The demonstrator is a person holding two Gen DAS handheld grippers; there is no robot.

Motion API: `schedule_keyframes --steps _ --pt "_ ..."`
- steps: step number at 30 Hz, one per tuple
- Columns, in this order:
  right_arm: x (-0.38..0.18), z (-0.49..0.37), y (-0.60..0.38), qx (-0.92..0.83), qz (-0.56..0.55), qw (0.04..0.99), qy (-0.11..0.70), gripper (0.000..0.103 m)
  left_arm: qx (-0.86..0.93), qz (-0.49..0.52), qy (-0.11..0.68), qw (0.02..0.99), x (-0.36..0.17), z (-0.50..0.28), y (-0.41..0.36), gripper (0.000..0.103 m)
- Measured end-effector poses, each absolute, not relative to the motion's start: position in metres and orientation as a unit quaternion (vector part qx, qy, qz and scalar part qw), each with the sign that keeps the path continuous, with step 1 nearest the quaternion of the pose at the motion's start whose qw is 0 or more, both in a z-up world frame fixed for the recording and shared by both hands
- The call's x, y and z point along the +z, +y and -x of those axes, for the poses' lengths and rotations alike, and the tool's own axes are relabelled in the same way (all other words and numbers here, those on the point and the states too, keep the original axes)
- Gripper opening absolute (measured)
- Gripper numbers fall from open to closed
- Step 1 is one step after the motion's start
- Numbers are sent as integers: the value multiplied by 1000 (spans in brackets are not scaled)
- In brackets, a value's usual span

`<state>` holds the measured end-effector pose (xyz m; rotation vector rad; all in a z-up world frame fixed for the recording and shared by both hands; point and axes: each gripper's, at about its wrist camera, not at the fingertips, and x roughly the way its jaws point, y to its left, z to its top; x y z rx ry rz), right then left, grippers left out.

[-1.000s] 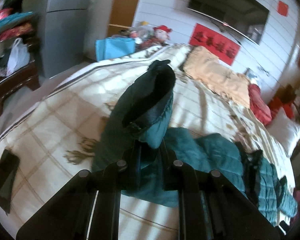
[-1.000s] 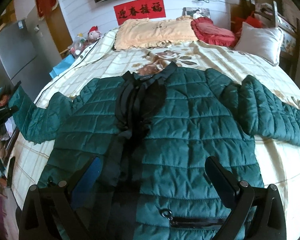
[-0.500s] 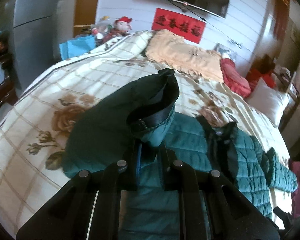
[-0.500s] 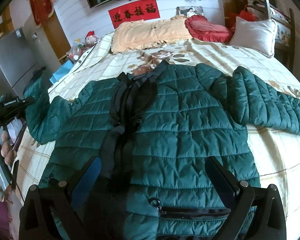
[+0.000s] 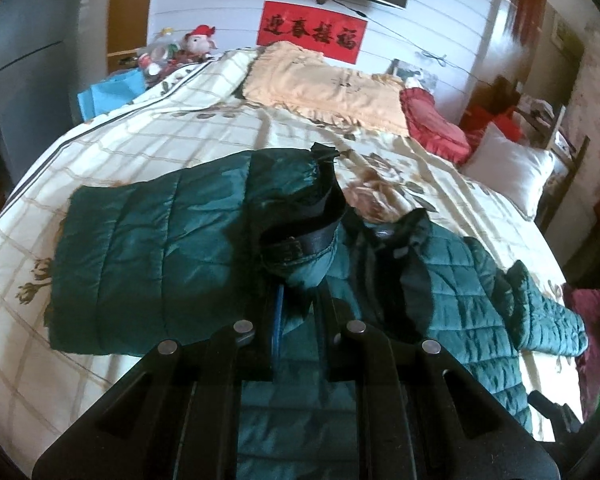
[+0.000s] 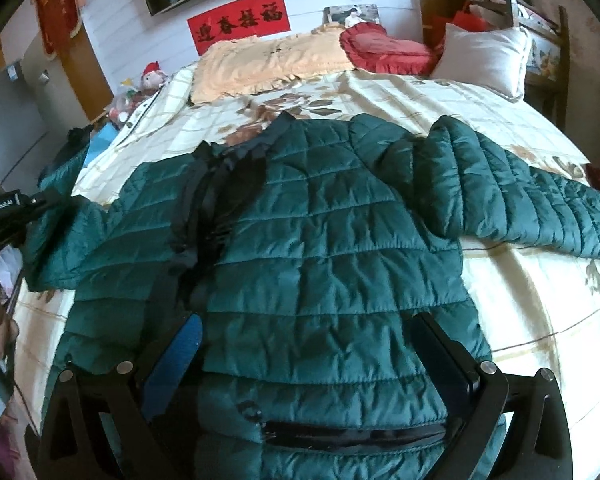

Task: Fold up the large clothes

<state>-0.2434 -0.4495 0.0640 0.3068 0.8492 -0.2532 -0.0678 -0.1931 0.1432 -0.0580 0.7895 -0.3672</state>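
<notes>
The left gripper (image 5: 298, 300) has carried the sleeve (image 5: 160, 256) up and over toward the middle of the jacket (image 6: 320, 264), which lies flat on the bed (image 6: 520, 300) with its front up. The gripper is pinched tight on the sleeve's cuff (image 5: 300, 232), and the cuff now hangs just beside the jacket's dark collar (image 5: 396, 240). The right gripper (image 6: 306, 356) hovers over the bottom part of the jacket with its jaws spread wide and holds nothing. The other sleeve (image 6: 532, 200) lies stretched out on the bed, away from the jacket's middle. A yellow pillow (image 6: 268, 60) lies past the jacket's collar.
</notes>
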Motion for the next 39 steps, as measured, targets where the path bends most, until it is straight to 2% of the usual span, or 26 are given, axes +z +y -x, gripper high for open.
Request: schedule_keyframes --steps 17,39 --pt "43 206 -492 -176 -98 879 433 103 -244 5 393 887 146 89 -270 13" --pt "29 225 -513 -176 -125 870 444 103 -319 -15 424 848 124 103 -351 13"
